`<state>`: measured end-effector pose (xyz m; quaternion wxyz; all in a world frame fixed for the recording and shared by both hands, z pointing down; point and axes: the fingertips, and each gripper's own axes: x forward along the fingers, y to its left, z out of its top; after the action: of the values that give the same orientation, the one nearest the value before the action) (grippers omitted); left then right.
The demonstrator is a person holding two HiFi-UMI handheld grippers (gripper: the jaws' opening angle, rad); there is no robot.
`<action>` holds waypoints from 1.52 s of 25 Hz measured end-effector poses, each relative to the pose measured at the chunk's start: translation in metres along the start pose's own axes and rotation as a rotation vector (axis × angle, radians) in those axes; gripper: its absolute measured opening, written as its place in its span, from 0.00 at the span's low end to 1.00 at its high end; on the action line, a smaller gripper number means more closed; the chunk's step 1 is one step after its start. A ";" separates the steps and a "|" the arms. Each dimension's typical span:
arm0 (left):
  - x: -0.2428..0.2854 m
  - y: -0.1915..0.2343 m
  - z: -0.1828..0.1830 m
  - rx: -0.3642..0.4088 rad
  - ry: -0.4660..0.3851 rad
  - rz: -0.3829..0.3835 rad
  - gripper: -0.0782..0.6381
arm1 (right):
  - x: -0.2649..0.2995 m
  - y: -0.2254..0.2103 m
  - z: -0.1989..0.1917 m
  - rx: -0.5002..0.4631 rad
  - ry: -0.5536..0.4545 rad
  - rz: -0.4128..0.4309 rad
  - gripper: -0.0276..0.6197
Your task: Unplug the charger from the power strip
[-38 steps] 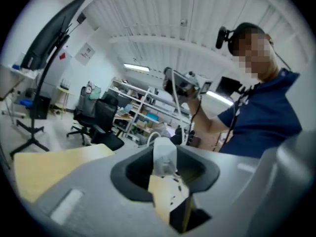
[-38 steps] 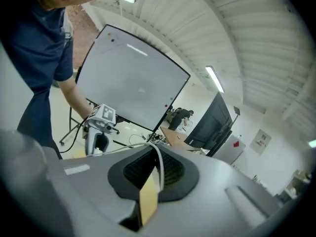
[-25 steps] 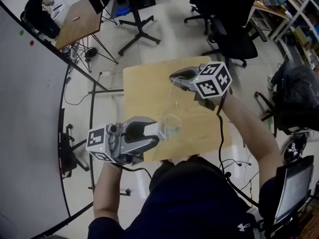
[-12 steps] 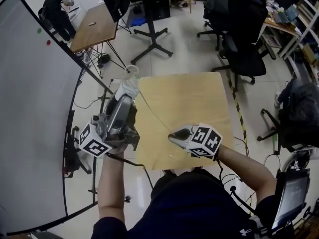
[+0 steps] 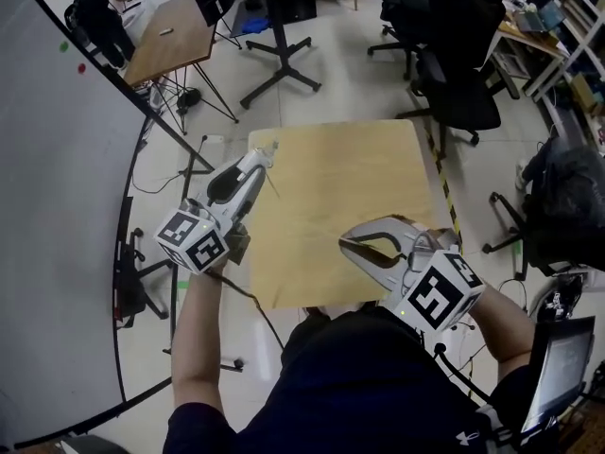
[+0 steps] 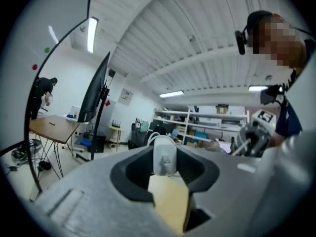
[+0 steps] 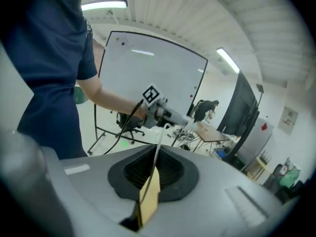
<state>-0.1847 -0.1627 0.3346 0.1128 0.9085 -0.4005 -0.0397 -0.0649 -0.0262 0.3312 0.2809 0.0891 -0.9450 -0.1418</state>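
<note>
Gripping the white charger [image 6: 164,154] in the left fingers [image 6: 129,174] above the far left edge of the surface [image 5: 331,206], with its thin cable [image 7: 157,154] running right and near into the clenched right fingers [image 7: 174,174].

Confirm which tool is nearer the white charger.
Left. The left tool grips the charger between its jaws, at the wooden table's left edge. The right tool is apart, over the near right side, shut on the thin cable.
</note>
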 end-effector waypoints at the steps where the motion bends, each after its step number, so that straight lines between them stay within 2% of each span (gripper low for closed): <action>1: 0.003 -0.004 -0.015 -0.001 0.050 -0.020 0.29 | -0.010 -0.011 0.012 -0.017 -0.015 -0.032 0.05; 4: 0.010 -0.032 -0.057 -0.048 0.178 -0.141 0.29 | -0.035 -0.046 0.041 -0.109 -0.032 -0.151 0.05; 6: 0.011 -0.061 -0.078 -0.090 0.231 -0.253 0.29 | -0.047 -0.074 0.056 -0.183 -0.062 -0.230 0.05; 7: 0.011 -0.076 -0.084 -0.114 0.246 -0.313 0.29 | -0.050 -0.089 0.061 -0.185 -0.088 -0.257 0.05; 8: 0.010 -0.091 -0.088 -0.141 0.255 -0.374 0.30 | -0.052 -0.105 0.060 -0.141 -0.107 -0.275 0.05; 11: 0.004 -0.127 -0.092 -0.193 0.278 -0.510 0.30 | -0.048 -0.143 0.041 0.098 -0.115 -0.290 0.05; 17: -0.012 -0.175 -0.083 -0.231 0.292 -0.683 0.30 | -0.035 -0.174 0.004 0.187 -0.125 -0.287 0.05; 22: -0.028 -0.201 -0.058 -0.296 0.211 -0.818 0.30 | -0.006 -0.192 -0.034 0.324 -0.101 -0.271 0.05; 27: -0.043 -0.229 -0.010 -0.366 0.048 -0.961 0.30 | 0.036 -0.181 -0.094 0.528 -0.066 -0.186 0.05; 29: -0.048 -0.232 0.015 -0.389 -0.043 -0.981 0.30 | 0.055 -0.161 -0.121 0.557 -0.010 -0.152 0.05; 32: -0.055 -0.219 0.053 -0.401 -0.195 -0.952 0.30 | 0.081 -0.120 -0.151 0.590 0.054 -0.093 0.05; 35: -0.056 -0.191 0.085 -0.358 -0.336 -0.850 0.30 | 0.101 -0.086 -0.163 0.628 0.061 -0.039 0.05; 38: -0.058 -0.151 0.114 -0.380 -0.480 -0.722 0.30 | 0.113 -0.046 -0.166 0.657 0.065 0.020 0.05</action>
<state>-0.1337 -0.0411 0.1867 0.1601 0.9180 -0.0595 -0.3579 -0.0622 -0.1335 0.5068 0.2688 0.1700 -0.9315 0.1766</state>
